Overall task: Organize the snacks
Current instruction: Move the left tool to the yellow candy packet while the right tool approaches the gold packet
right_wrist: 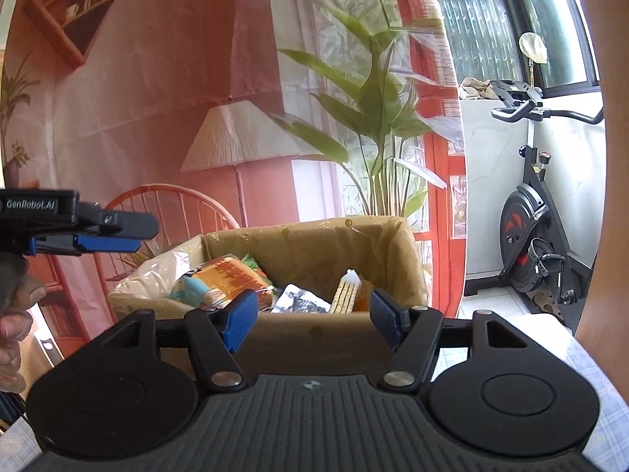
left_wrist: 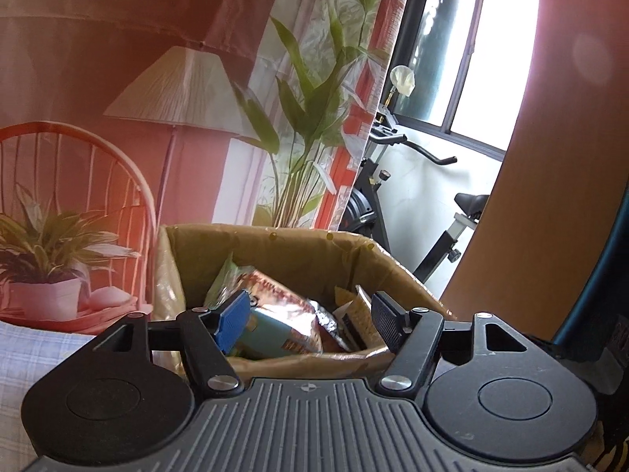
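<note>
— Snacks [right_wrist: 236, 275] sit where?

— Inside the lined cardboard box [right_wrist: 393, 251] ahead of me, its top open and clear air above the rim.

— Your tools?

— My left hand-held gripper [left_wrist: 310, 322] is released, jaws apart over the box's near edge, nothing pinched. My right hand-held gripper [right_wrist: 314, 322] is also released, empty, short of the box.

— Anything unclear?

— Lower packets are buried; labels are unreadable.

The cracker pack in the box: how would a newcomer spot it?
Find the cardboard box before the printed backdrop. Along its right inner wall stands the cracker pack, upright. Unlike the crumpled silver packet beside it, it shows pale stacked crackers through clear wrap.
</note>
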{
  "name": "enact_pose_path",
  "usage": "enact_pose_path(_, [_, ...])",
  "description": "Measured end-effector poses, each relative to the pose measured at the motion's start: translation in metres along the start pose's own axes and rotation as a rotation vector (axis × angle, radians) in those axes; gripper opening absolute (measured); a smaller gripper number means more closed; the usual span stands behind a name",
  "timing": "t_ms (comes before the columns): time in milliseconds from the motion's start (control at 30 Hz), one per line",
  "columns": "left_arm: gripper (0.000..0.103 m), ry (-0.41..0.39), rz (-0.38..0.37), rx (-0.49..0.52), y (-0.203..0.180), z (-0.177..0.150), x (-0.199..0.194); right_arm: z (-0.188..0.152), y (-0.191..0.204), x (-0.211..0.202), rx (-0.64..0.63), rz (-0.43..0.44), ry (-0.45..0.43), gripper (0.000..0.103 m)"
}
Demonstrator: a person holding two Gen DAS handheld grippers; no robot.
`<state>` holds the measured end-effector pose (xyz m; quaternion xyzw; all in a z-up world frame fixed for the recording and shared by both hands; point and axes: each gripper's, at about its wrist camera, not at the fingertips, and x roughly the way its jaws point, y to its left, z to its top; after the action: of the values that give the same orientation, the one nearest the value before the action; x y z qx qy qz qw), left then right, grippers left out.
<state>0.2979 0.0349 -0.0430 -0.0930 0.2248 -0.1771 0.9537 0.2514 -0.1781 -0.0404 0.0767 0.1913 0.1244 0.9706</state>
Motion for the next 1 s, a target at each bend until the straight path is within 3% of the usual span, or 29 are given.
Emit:
enact_pose_path(167, [0.072, 0.061, 0.063, 0.048, 0.015, -0.032, -0.027, -0.028, 0.01, -0.02, 0.015, 0.041, 0.019, 0.066])
enact_pose_path(433, [0.072, 0.197, 0.167, 0.022, 0.042, -0.094, -0.035, -0.102, 0.029, -0.011, -0.028, 0.102, 0.223, 0.066])
enact_pose_path(700, [0.072, 0.296, 0.193, 0.015, 0.054, -0.137, -0.027, -0.157, 0.048, -0.001, -0.198, 0.163, 0.418, 0.07])
enact_pose_path(767, [0.072, 0.318, 0.189, 0.012, 0.056, -0.144, -0.024, -0.165, 0.053, -0.003, -0.253, 0.171, 0.441, 0.079])
enact_pose_path(1000, [0.072, 0.37, 0.181, 0.023, 0.054, -0.163, -0.02, -0.183, 0.057, -0.002, -0.385, 0.206, 0.499, 0.082])
